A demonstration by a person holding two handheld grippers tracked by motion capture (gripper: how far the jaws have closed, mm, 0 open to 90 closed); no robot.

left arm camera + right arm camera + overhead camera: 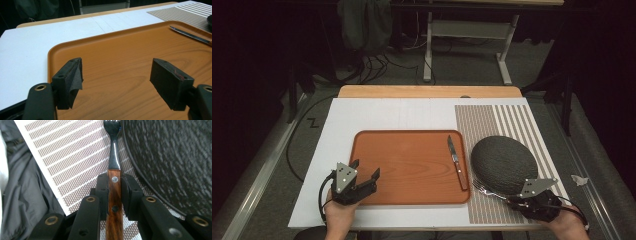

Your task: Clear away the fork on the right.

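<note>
A: What is the biggest holder on the table?

B: The tray (412, 167), orange with a wood grain, lying on the white board (362, 117). One thing lies in it: a knife (456, 162) along its right edge, blade pointing away, handle toward the person.

A: And the dark round thing?

B: A plate (503, 164), grey and speckled, on the striped mat (502, 120) just right of the tray. Nothing shows on it.

A: Where is the fork?

B: The fork (114, 192) is in the right gripper (114, 187), whose jaws are clamped on its handle. That handle is brown wood with rivets; the neck and tines are shiny metal. The tines reach the near rim of the plate, above the mat.

A: The left gripper?

B: The left gripper (116, 75) hangs over the tray's near left corner, jaws spread wide with nothing between them.

A: And the surroundings?

B: A wooden table (427, 91) carries the board. Beyond it the room is dark, with cables (372, 67) on the floor and a white frame (467, 47).
</note>
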